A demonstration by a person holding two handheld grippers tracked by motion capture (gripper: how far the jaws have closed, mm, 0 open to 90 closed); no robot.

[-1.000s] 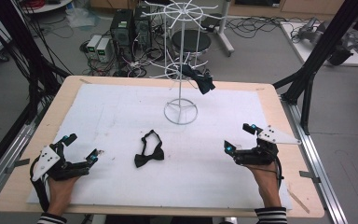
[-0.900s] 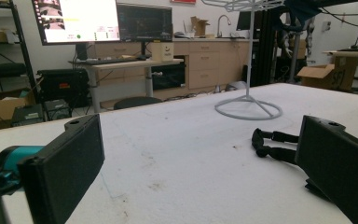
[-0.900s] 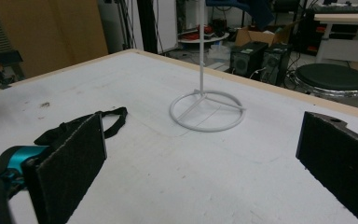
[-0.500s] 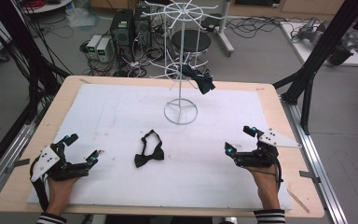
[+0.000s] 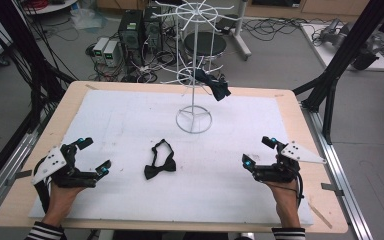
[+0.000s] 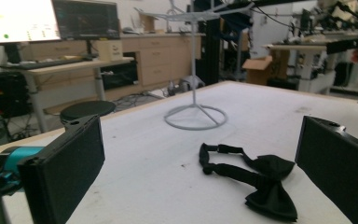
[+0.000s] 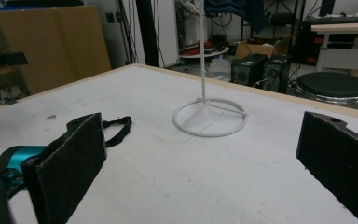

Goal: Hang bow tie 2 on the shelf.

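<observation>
High view: bow tie (image 5: 160, 161) flat on mat between gaping, empty left tongs (image 5: 91, 156) and right tongs (image 5: 259, 151).

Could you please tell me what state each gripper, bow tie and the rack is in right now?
Left gripper: open, fingers apart, holding nothing.
Right gripper: open, fingers apart, holding nothing.
Bow tie on the mat: lying flat, strap looped, untouched.
Second bow tie: hanging from the rack.
White wire rack: upright on its ring base.
</observation>
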